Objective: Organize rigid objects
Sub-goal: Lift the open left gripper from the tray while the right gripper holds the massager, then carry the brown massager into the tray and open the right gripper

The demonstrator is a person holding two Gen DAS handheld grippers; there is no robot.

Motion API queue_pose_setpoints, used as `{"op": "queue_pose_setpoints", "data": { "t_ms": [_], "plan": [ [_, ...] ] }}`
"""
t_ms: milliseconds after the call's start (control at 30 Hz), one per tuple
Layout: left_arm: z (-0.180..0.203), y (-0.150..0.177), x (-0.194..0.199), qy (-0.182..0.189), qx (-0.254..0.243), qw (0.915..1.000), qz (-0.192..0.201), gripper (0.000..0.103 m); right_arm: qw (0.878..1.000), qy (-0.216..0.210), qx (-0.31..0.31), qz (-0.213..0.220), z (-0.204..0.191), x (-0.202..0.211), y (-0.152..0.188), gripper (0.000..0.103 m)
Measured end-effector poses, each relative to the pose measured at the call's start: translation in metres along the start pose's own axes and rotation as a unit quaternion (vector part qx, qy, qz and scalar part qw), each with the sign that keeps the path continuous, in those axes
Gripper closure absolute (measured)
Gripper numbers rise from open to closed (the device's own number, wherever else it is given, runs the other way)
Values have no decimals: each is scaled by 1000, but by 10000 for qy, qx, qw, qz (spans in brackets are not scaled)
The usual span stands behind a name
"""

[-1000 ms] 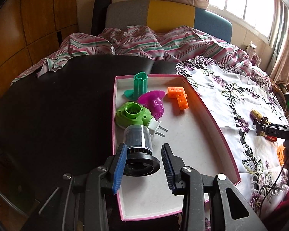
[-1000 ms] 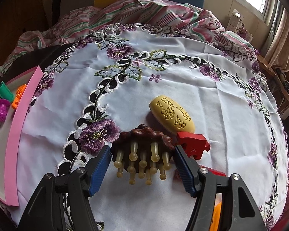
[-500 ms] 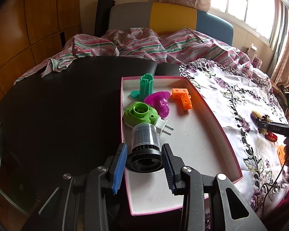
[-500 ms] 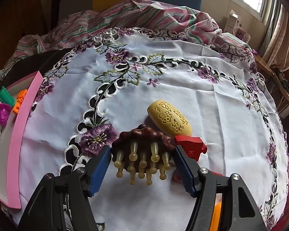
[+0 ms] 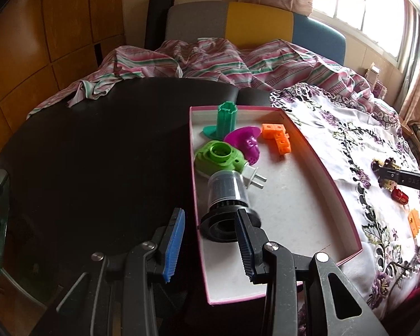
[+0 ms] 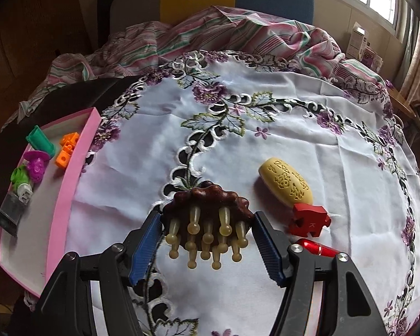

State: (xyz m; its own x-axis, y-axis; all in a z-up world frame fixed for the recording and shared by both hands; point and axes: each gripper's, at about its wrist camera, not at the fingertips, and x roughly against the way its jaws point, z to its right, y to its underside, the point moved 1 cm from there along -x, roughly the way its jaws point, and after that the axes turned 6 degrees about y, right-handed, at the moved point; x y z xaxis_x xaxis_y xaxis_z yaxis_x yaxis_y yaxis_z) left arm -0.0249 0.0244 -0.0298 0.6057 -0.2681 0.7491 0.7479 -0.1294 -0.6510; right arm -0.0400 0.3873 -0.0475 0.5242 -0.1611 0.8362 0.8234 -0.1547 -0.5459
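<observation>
Right claw [image 6: 207, 240] clamped one brown massage comb [image 6: 207, 210]; left claw [image 5: 210, 240] stood apart, five toys in one pink tray [image 5: 326, 173] at frame centre.

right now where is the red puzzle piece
In the right wrist view the red puzzle piece lies on the embroidered cloth, right of centre, touching the near end of the yellow carved oval.

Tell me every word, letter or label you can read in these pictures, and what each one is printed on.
"K": a single white letter on the red puzzle-shaped block.
Carved pattern on the yellow oval piece: ornamental, not readable as text.
Pale print on the dark bar at the right edge of the left view: too blurred to read.
Boxes on the windowsill: print too small to read.
Nothing else carries legible text.
</observation>
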Motion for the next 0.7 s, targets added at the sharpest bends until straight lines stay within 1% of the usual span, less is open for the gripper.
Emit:
{"op": "queue_pose_setpoints", "data": {
  "t_ms": [300, 700],
  "plan": [
    [-11, 5, -1, -66, 97, 9999, -26, 65, 9972, -601, 388, 196, -59, 21, -2, 36],
    [-23, 7, -2, -80, 263, 9996, -43, 65, 9870, -1330, 812, 399, -137, 41, 3, 36]
  ]
}}
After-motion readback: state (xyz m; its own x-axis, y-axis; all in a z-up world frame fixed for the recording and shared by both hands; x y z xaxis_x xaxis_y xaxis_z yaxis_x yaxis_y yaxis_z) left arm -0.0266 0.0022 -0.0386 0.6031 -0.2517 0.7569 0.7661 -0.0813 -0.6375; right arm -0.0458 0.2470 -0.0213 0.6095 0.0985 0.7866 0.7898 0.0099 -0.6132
